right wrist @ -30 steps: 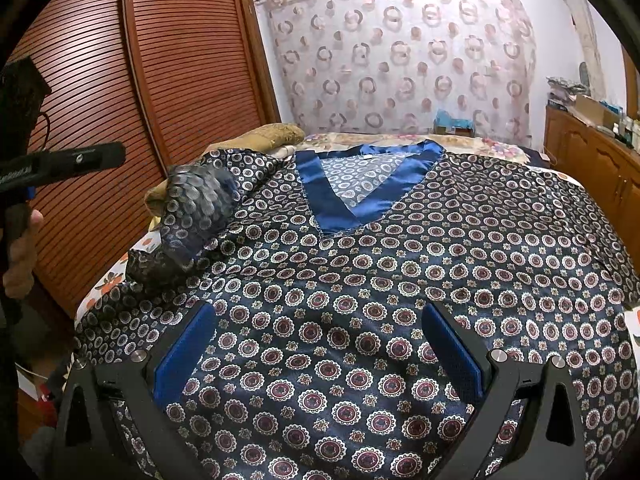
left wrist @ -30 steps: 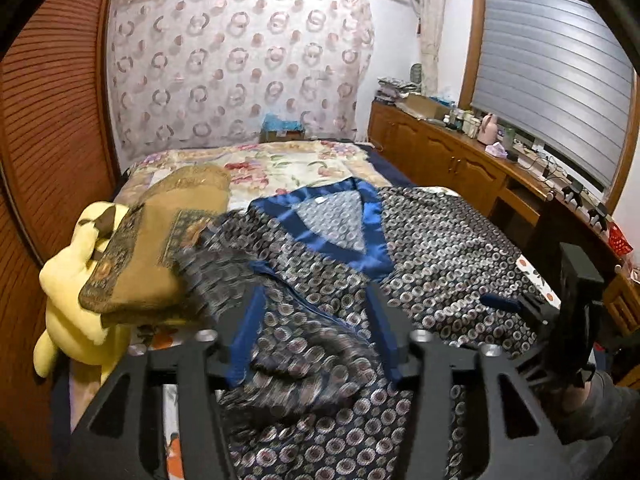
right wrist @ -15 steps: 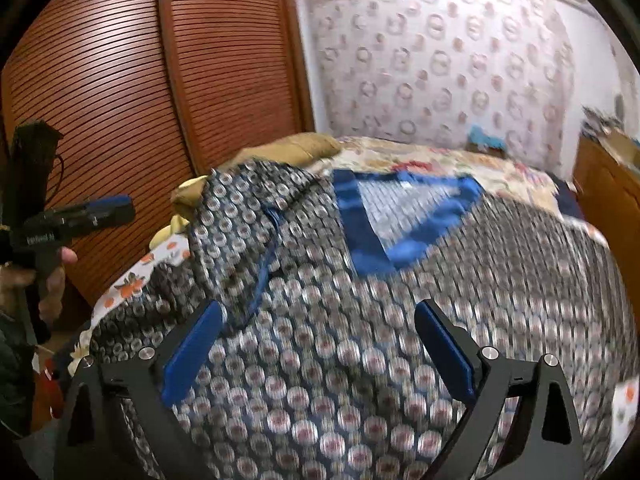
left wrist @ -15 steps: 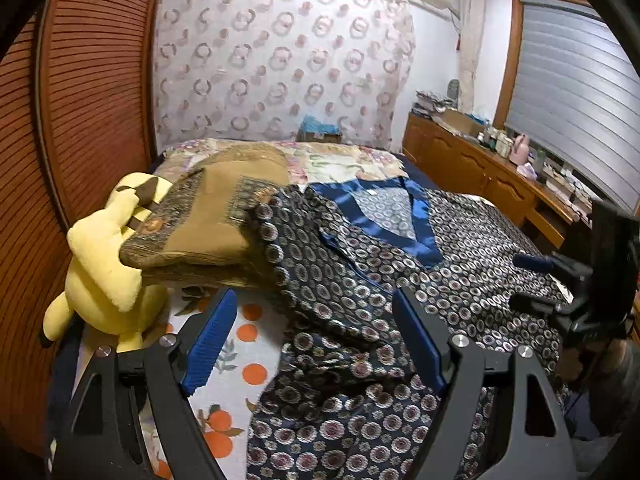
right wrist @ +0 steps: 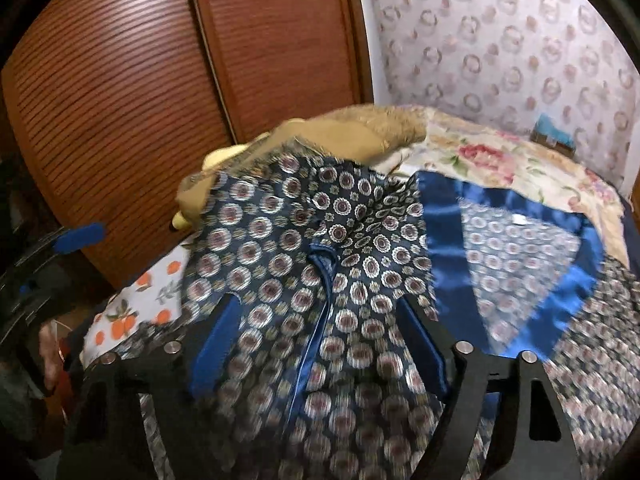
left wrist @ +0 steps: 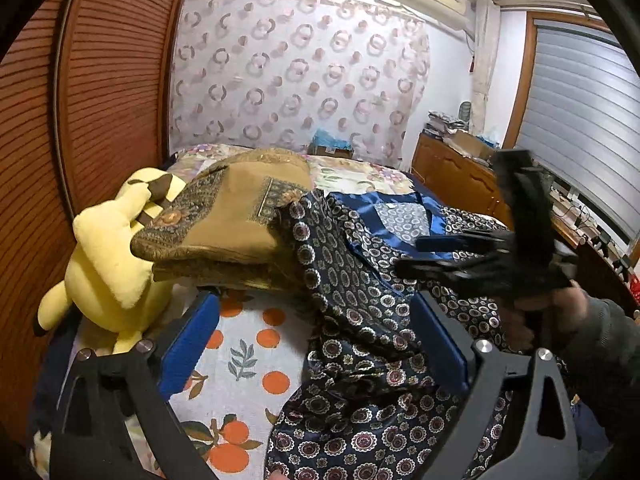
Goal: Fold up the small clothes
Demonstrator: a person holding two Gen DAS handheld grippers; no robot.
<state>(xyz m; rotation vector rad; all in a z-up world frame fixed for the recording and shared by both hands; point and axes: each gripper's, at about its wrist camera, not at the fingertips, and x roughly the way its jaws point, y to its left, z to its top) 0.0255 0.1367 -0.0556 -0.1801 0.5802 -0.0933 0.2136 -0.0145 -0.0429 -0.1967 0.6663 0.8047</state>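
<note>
Both hand-held grippers gaped wide, empty: left (left wrist: 314, 344), right (right wrist: 320, 344). Best pinch the pajama top's (right wrist: 360, 264) sleeve hem at twelve o'clock, then fold flat.

My left gripper (left wrist: 314, 344) is matte black with blue pads (left wrist: 188, 346) and silver screws (left wrist: 482, 347). At three o'clock, bare skin (left wrist: 570, 300) meets a grey sleeve (left wrist: 608, 344). My right gripper (right wrist: 320, 344) matches it.

A yellow plush toy (left wrist: 108, 264) sits at the bed's left edge, against the wooden wardrobe doors (left wrist: 80, 92). A folded brown blanket (left wrist: 236, 216) rests on it. The bed sheet (left wrist: 244, 356) shows orange fruit prints. A patterned curtain (left wrist: 296, 68) hangs behind the bed.
</note>
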